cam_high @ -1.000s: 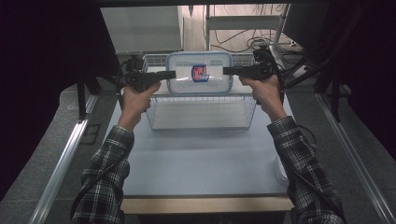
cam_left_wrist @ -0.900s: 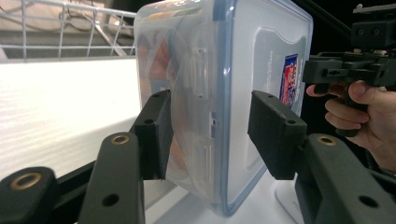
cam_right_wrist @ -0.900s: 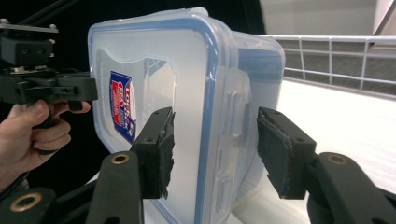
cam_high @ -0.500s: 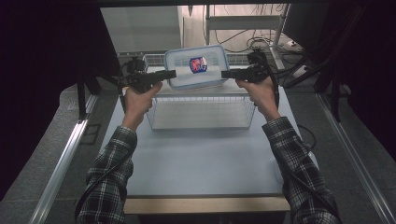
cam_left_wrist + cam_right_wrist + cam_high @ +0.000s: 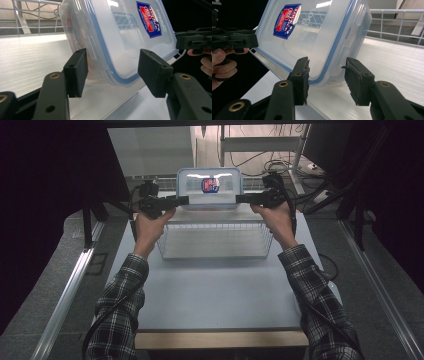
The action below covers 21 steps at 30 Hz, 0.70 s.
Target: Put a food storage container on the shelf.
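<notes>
Upper centre of high view: clear lidded container (image 5: 210,187), red-blue label (image 5: 210,185) unreadable; left tongs (image 5: 184,199) apart, right tongs (image 5: 240,198) just closing, pads clear.

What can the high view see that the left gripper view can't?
The high view adds the wire basket, the table and two plaid sleeves. The left gripper view adds close-up detail: the lid's blue seal and a gap between one pad and the lid. Both share the clear box, its red-and-blue label, the left tongs, which have just been opening around the box's edge, and the right tongs, which have just been closing around its other edge.
</notes>
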Motion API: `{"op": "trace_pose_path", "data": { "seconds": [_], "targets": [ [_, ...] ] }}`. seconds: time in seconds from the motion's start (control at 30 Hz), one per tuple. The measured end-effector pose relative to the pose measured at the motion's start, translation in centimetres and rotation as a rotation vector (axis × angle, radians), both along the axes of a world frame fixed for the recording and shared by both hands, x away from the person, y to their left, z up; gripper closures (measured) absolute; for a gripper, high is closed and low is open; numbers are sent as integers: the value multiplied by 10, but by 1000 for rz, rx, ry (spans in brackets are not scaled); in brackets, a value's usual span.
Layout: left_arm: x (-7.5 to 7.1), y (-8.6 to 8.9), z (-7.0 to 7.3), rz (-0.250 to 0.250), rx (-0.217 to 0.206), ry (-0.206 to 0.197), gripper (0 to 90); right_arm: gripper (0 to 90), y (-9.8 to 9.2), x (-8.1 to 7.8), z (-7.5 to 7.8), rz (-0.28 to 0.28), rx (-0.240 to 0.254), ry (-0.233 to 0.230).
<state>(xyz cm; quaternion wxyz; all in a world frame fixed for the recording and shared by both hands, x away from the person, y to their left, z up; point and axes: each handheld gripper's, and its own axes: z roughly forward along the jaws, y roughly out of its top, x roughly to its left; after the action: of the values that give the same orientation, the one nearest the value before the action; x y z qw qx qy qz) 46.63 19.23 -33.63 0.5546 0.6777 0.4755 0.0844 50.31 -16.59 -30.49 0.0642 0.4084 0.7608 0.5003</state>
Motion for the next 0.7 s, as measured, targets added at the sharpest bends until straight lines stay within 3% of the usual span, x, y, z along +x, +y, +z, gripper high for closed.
{"op": "trace_pose_path", "data": {
  "seconds": [0.17,0.33,0.4,0.43,0.47,0.5,0.57,0.67,0.7],
  "targets": [
    [0,-2,2,16,-12,21,410,542,0,3,1,-11,1,1],
    [-2,-2,2,-25,-45,40,396,574,-2,1,6,-23,-23,-17],
    [-2,-2,2,-28,-42,41,387,586,-3,0,9,-19,-20,-19],
    [-2,-3,4,-12,-1,37,398,596,-3,0,10,-19,-23,-21],
    [-2,-3,4,-12,-1,37,424,613,-2,0,11,-13,-36,-22],
    [-2,-4,4,-3,28,33,438,614,0,0,11,-6,-50,-19],
    [-2,-5,4,4,48,11,431,615,4,-1,9,-16,-86,-37],
    [-3,-2,5,10,40,-12,448,615,5,-2,9,-20,-93,-48],
    [-6,3,7,7,12,-43,498,624,3,-2,11,-10,-62,-51]
  ]
}}
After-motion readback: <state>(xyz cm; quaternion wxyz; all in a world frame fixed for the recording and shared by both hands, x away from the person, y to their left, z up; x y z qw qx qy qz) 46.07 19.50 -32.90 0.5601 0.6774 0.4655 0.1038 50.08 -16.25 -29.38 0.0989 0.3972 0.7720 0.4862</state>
